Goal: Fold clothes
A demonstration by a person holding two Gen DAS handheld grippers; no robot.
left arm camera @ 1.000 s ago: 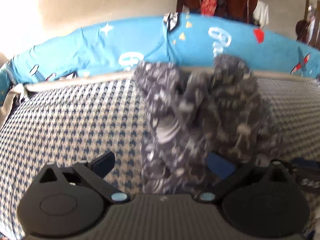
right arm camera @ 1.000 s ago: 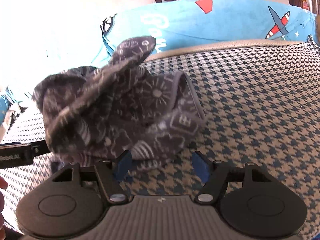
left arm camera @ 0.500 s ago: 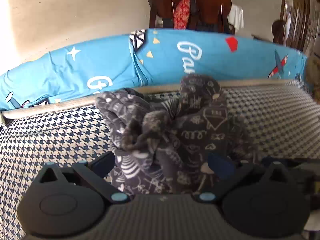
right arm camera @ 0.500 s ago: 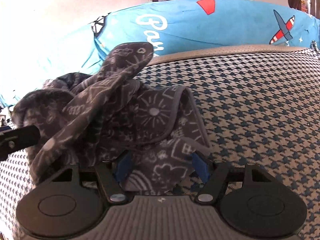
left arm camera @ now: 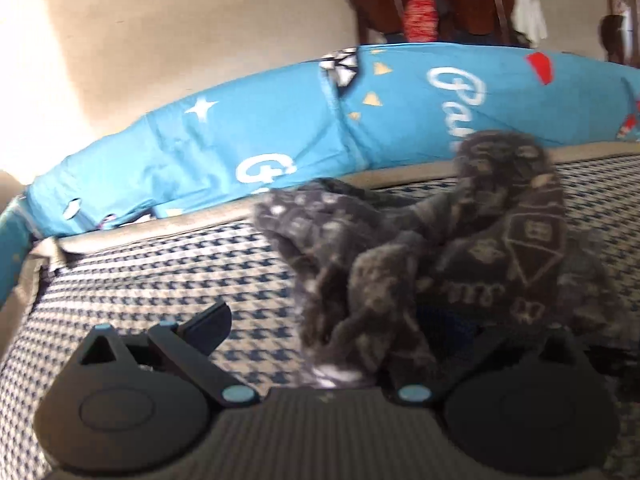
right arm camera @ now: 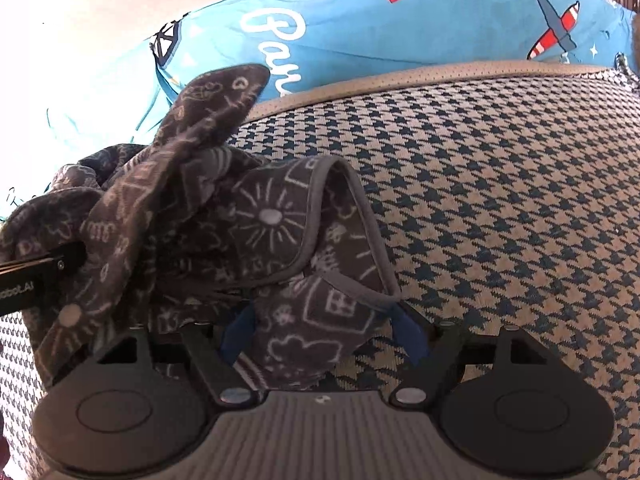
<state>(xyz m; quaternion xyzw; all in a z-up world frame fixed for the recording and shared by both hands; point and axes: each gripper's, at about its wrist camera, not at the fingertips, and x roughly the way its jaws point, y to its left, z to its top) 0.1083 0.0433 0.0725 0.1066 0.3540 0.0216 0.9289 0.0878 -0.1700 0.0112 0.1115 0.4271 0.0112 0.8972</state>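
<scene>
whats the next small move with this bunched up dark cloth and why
Probably close the right gripper on the hemmed edge now lying between its opening jaws. The dark cloth sits crumpled on the checked cushion, with the left gripper open around its other side, so it needs pulling flat before any fold.

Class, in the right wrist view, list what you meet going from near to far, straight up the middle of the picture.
Right gripper, jaws opening with cloth between them → grey patterned garment, crumpled → houndstooth cushion → its grey piped edge → blue printed fabric.
</scene>
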